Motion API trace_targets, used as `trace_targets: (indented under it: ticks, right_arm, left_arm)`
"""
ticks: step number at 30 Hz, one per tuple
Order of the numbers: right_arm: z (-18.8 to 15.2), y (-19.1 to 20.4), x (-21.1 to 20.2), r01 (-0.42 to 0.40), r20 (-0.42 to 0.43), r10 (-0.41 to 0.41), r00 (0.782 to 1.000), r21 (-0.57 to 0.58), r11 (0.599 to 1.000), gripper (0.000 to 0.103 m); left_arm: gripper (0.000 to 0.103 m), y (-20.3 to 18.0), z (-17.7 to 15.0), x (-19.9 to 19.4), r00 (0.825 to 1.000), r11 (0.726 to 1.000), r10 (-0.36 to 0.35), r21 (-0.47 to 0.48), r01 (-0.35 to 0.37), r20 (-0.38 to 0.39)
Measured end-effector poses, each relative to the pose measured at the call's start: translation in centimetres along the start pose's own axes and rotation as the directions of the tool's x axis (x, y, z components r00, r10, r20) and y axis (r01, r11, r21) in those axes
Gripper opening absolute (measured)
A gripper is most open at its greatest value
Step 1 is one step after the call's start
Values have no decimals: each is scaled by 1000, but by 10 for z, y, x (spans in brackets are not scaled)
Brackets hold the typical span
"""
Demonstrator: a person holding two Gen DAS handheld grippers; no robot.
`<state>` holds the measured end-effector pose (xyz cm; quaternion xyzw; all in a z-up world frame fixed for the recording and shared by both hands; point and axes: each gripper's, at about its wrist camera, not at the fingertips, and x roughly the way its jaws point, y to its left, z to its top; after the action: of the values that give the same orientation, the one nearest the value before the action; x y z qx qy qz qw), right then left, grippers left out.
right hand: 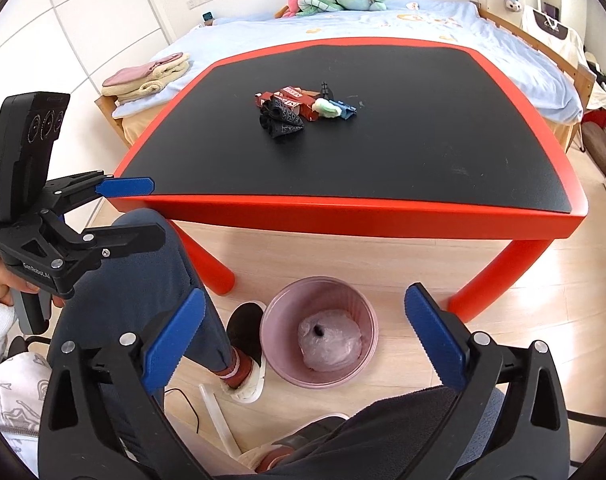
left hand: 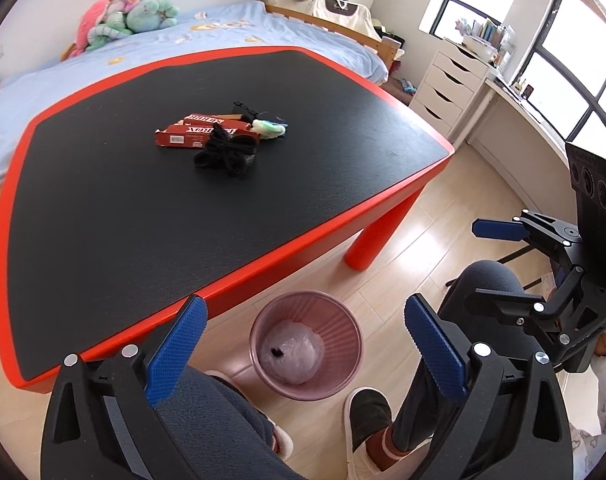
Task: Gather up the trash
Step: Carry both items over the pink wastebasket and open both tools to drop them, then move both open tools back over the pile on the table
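Red cardboard box (left hand: 201, 130) lay near the middle of the black surface (left hand: 123, 208), its long axis running across the left wrist view, touching a black crumpled wad (left hand: 227, 154) and a pale green scrap (left hand: 268, 128). Left gripper (left hand: 303, 344) and right gripper (right hand: 303, 338) both hung with fingers spread, holding nothing, above the pink bin (right hand: 279, 312) on the floor.

My right claw (right hand: 303, 344) gapes over the pink bin (right hand: 319, 332), lower centre — trash pile (right hand: 303, 108) sits mid-bench (right hand: 383, 204), left claw (right hand: 143, 212) at left.
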<state>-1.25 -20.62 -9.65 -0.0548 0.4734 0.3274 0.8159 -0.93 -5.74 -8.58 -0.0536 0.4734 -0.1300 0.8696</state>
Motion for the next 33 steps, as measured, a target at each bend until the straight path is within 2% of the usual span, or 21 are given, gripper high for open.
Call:
trace_targets:
  ticks: [16, 25, 33]
  right_arm:
    - [12, -2, -4, -3, 19, 3, 1000, -3, 1000, 99]
    - [49, -5, -2, 15, 53, -12, 999, -53, 998, 99]
    - [94, -15, 17, 42, 54, -36, 998, -116, 992, 99]
  left_arm:
    - [95, 10, 9, -5, 1000, 1000, 7, -16, -7, 13]
    - [95, 23, 33, -7, 999, 1000, 26, -13, -25, 43]
    - [95, 40, 60, 4, 999, 1000, 27, 0, -27, 45]
